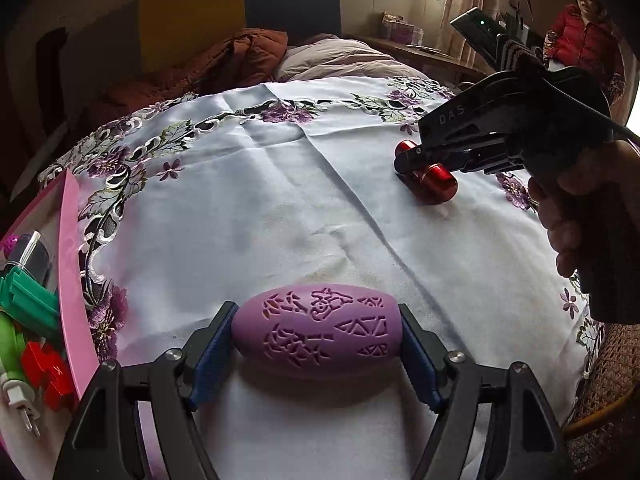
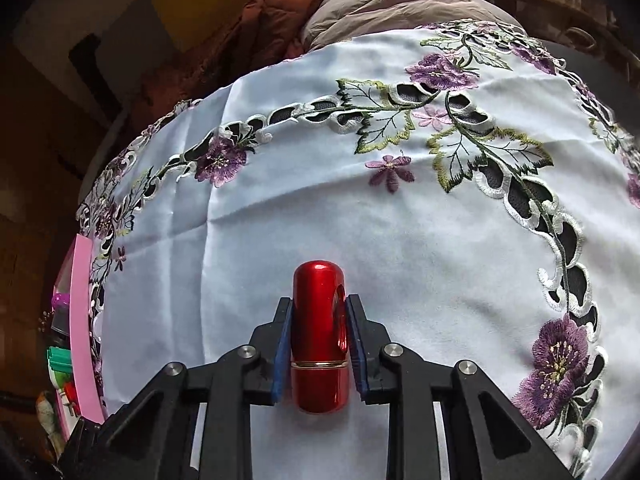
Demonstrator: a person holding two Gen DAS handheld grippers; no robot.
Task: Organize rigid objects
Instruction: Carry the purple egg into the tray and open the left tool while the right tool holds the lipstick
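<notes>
A purple egg-shaped case [image 1: 320, 330] with cut-out patterns lies on the white embroidered tablecloth [image 1: 280, 200]. My left gripper [image 1: 318, 344] is shut on it, blue pads touching both ends. A shiny red capsule-shaped tube [image 2: 320, 340] lies on the cloth. My right gripper [image 2: 319, 320] is shut on it, pads pressed to its sides. In the left wrist view the right gripper [image 1: 408, 160] sits at the far right, over the red tube [image 1: 434, 180].
A pink-rimmed box [image 1: 70, 280] at the left table edge holds a green block, a red piece, a plug and a dark jar; its rim also shows in the right wrist view [image 2: 82, 320]. A bed with brown bedding [image 1: 224, 60] lies behind. A person in red [image 1: 584, 36] sits far right.
</notes>
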